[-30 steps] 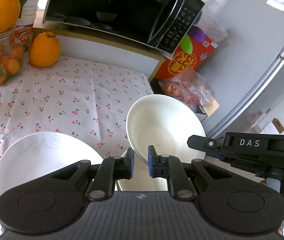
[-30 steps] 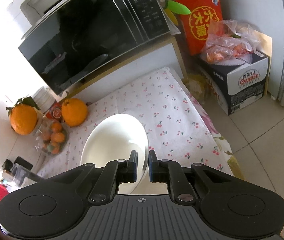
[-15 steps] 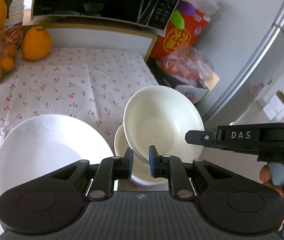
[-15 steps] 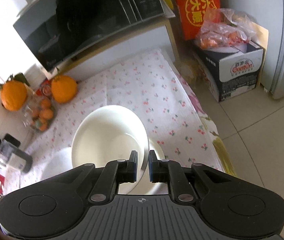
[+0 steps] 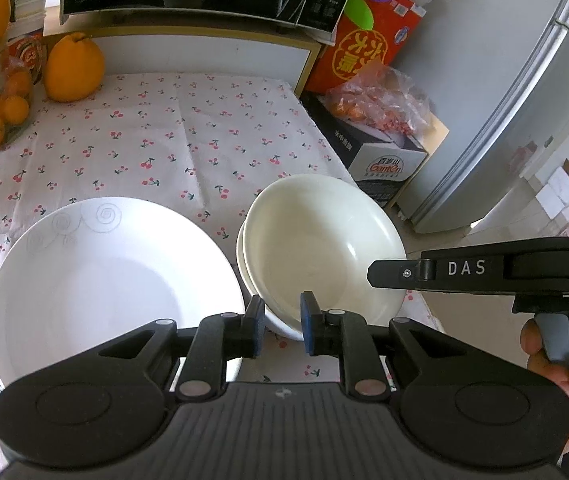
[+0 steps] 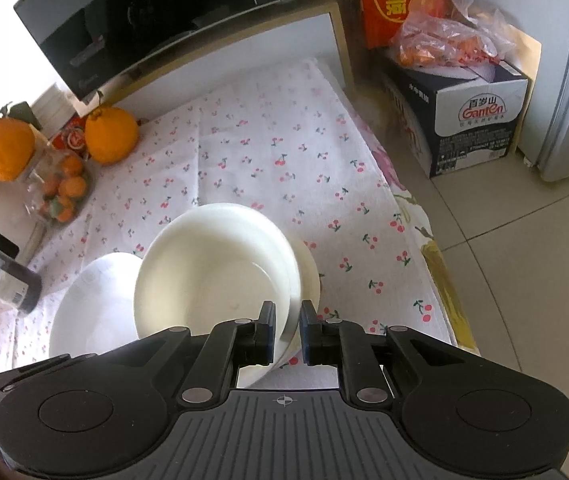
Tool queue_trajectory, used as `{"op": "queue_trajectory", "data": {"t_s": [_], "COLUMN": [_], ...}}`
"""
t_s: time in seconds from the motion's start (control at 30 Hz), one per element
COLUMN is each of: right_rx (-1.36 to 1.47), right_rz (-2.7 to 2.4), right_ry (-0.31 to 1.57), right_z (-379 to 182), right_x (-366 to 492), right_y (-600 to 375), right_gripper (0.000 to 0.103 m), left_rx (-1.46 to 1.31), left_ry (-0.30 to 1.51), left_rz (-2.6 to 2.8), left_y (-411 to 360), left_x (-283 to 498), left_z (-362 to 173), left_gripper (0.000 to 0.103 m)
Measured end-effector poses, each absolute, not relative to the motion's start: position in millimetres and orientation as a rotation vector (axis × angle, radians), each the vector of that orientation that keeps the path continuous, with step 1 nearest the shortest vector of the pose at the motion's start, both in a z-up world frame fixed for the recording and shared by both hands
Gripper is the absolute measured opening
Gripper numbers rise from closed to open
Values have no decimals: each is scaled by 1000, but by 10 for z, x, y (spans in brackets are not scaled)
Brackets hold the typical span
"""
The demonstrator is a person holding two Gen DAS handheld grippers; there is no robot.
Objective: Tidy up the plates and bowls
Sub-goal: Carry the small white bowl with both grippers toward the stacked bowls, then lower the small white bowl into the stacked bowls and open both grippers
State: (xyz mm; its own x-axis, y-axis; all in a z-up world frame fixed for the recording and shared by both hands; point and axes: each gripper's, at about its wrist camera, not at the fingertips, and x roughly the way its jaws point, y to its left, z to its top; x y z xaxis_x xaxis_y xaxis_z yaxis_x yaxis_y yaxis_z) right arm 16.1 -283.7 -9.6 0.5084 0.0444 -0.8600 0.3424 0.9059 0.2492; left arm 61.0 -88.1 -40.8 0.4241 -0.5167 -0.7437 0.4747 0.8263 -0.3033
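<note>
Where the left wrist looks along its fingers: the left gripper (image 5: pixel 282 318) fills the lower frame, above a cherry-print tablecloth (image 5: pixel 204 140).
Left jaws: set close, astride the near rim of the upper bowl (image 5: pixel 324 248); both blue pads appear to bear on it.
Upper bowl from the left jaws: ahead and to the right, its hollow opening away from the fingertips.
Seat of the upper bowl: nested in the lower bowl (image 5: pixel 241 256), tilted, so that a crescent of the lower one shows on the left.
Plate (image 5: pixel 104 280): left of the jaws, just beside the bowls, flat on the cloth.
Right gripper (image 5: pixel 372 274): enters from the right, its tip over the bowl's right rim; a hand (image 5: pixel 556 364) holds its grip.

Where the right wrist looks down: the right gripper (image 6: pixel 287 320) points steeply at the same stack.
Right jaws: narrow, with the rim of the upper bowl (image 6: pixel 212 272) between the pads, which appear to clamp it.
Upper bowl from the right jaws: ahead and to the left.
Lower bowl (image 6: pixel 308 276): showing as a band on the right side, just ahead of the right pad.
Plate (image 6: pixel 92 308): far left of the jaws, beyond the bowl.

Deciding relation (judgement): both grippers sit equally close, each on the rim, so letting go calls for the pads to part before either draws back along its fingers.
</note>
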Motion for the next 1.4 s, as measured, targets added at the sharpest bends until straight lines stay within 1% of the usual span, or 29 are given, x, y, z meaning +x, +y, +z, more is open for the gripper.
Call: {"op": "queue_trajectory", "data": {"t_s": [0.3,0.63,0.73,0.8,0.87,0.9,0.93,0.97,1.0,1.07,1.1,1.17,1.27,1.4], "right_rx": [407,411,421,424,430,436,442,449,458,477,487,513,539,562], "right_rz": [-190,-190,-189,-192,-195,-195,-197,-197,-199,-201,-203,-212,-220,-223], "right_ry": [1042,1043,1044,1043,1047,1049,1050,1048,1044,1029,1022,1005,991,991], "right_z": [-131,-127,-128,-125,-131,-135,-136,-133,-124,-96,-86,-58,-44,-73], "right_x": [192,197,194,192,190,188,186,182,176,162,156,142,130,123], "right_y": [-2825,-2828,-2842,-2851,-2863,-2872,-2879,-2889,-2902,-2933,-2951,-2999,-3058,-3108], "right_gripper": [15,15,15,19,21,22,22,26,29,40,44,59,67,72], "left_rx": [-16,12,24,31,39,43,48,53,61,74,83,109,151,260], "left_ry": [940,916,905,902,896,892,887,882,875,863,856,835,787,687], "left_rz": [-630,-640,-648,-649,-650,-650,-652,-655,-658,-665,-672,-689,-717,-786], "left_y": [-914,-942,-937,-936,-935,-936,-934,-931,-928,-927,-928,-930,-933,-969], "left_x": [612,606,600,589,582,580,581,577,573,569,564,546,504,435], "left_z": [-427,-429,-426,-426,-428,-426,-423,-417,-411,-397,-391,-379,-371,-371], "left_gripper": [18,26,32,37,47,50,56,61,64,75,78,88,96,101]}}
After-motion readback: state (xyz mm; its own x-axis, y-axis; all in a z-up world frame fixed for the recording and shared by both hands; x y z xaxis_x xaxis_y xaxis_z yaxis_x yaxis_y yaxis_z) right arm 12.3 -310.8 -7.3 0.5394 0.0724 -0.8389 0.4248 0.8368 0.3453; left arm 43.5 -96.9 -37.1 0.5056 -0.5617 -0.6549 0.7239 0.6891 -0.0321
